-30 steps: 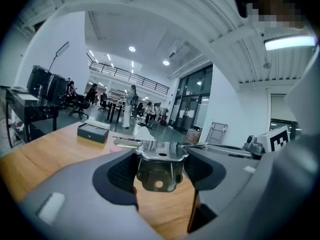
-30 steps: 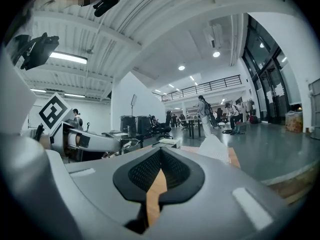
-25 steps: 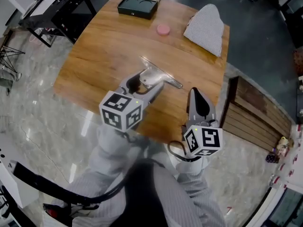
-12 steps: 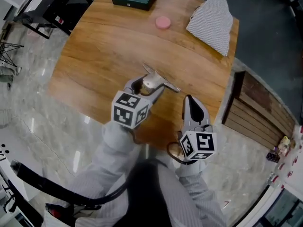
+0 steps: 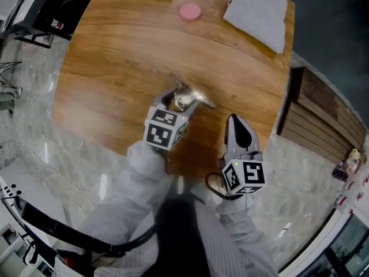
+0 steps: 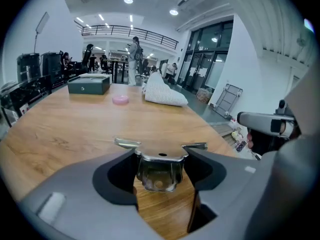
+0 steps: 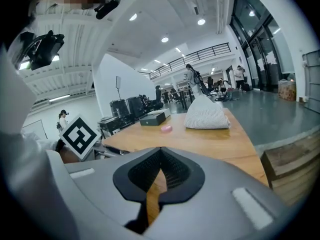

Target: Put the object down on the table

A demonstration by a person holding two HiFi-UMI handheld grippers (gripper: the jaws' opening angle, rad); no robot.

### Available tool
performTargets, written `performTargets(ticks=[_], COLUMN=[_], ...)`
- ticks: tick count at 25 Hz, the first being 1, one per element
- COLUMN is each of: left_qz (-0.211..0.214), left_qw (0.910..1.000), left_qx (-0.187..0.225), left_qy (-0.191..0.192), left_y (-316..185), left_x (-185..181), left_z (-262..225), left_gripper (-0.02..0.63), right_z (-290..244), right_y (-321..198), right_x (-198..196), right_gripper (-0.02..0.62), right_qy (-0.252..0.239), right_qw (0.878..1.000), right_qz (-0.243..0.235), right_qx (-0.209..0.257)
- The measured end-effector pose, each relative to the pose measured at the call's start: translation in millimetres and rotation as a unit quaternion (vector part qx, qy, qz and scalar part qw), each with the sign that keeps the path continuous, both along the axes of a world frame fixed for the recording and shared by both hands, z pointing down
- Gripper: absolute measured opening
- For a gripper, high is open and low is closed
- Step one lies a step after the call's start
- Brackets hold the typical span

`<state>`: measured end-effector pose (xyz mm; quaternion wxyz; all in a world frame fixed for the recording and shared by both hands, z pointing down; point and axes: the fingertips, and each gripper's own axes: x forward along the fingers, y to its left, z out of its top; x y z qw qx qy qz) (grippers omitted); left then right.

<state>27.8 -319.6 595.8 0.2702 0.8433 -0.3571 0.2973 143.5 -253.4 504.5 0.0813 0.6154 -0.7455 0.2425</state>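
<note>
Hanging closest to the person at the near edge, the right hand-held gripper (image 5: pixel 236 122) is clenched on nothing. Just beyond it, the left hand-held gripper (image 5: pixel 181 101) is grasping a shiny metal clip (image 6: pixel 159 171) by its sides, low over the wooden surface (image 5: pixel 115 68); whether the clip touches the wood I cannot tell. The set-down step looks to be in hand: the next move is to rest the clip on bare wood, well short of the pink disc (image 5: pixel 189 11), then release.

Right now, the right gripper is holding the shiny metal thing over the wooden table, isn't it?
No, it is the left gripper that holds the metal thing over the wooden table. The left gripper view shows it clamped between the jaws. The right gripper is shut on nothing.
</note>
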Motion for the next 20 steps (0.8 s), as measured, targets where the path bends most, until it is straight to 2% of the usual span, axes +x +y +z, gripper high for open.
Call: performTargets(ticks=[8,12,17,20], left_qz=[0.005,0.011,0.039,0.037], left_qw=[0.9991,0.9987,0.9953,0.9931], left_qx=[-0.039,-0.029,-0.008,0.0], left_qy=[-0.014,-0.039,-0.088,-0.111], left_y=[4,5,11,15], left_x=[5,5,5,2], left_z=[36,46,62,68], left_gripper=[0.291,0.291,0.291,0.293], right_z=[15,21,21,20], right_y=[-9,-10,-11,-9], right_x=[0,-1,-3,-5], right_gripper=[0.014,0.014,0.014,0.014], right_qy=[-0.003,-0.014,-0.016,-0.017], right_qw=[1.0,1.0,1.0,1.0], right_qz=[0.001,0.001,-0.001,-0.004], right_qx=[-0.013,-0.016,-0.016,-0.017])
